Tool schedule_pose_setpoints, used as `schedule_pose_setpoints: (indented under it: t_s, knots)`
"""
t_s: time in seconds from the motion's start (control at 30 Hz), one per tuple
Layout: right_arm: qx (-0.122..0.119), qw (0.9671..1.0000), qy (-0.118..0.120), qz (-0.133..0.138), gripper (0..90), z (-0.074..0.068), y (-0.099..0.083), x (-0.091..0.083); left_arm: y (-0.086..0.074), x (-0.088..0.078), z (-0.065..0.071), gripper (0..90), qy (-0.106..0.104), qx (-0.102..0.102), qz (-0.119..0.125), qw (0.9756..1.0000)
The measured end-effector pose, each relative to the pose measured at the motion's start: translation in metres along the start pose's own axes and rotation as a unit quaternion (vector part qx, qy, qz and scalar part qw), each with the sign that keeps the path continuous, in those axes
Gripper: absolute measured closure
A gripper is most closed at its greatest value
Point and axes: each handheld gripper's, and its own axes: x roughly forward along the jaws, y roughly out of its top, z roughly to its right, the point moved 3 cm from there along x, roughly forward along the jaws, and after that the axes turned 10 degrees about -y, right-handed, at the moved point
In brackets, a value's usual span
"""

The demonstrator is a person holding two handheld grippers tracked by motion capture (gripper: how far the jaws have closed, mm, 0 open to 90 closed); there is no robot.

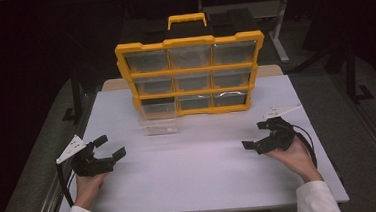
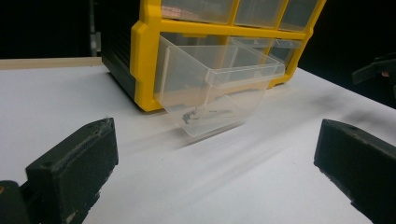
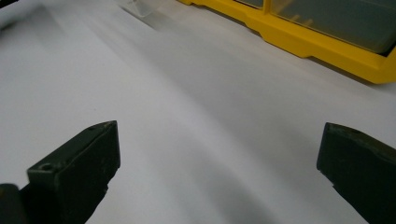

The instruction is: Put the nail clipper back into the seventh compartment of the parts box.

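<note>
A yellow-framed organizer point(image 1: 192, 74) with clear drawers stands upright at the back of the white table point(image 1: 201, 175). Its bottom-left clear drawer point(image 1: 158, 119) point(image 2: 212, 88) is pulled out toward me and tips down onto the table; a few small dark bits lie in its bottom. My left gripper point(image 1: 112, 146) point(image 2: 215, 172) rests at the front left, open, jaws wide, nothing between them, aimed at the drawer. My right gripper point(image 1: 255, 134) point(image 3: 219, 168) sits at the front right, open and empty, with the organizer's yellow edge point(image 3: 317, 42) ahead on its right.
A yellow carry handle point(image 1: 186, 20) tops the organizer. Dark floor and table legs surround the table. A wooden strip point(image 1: 119, 83) shows behind the organizer. A broad bare stretch of table lies between the two grippers.
</note>
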Motion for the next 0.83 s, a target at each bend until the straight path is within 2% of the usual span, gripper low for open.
schedule_pose_setpoints:
  t_s: [0.37,0.7,0.83]
  knots:
    - [0.026,0.9991,-0.028,0.019,0.0,0.012,-0.019,-0.013,0.0,0.0,0.0,0.0,0.002,-0.003,0.001,1.0]
    - [0.046,0.9963,-0.063,0.036,0.0,0.022,-0.033,-0.023,0.0,-0.001,-0.001,0.0,0.002,-0.005,0.004,1.0]
    - [0.047,0.9955,-0.074,0.036,0.0,0.023,-0.036,-0.024,0.0,-0.001,-0.001,0.0,0.0,-0.005,0.005,1.0]
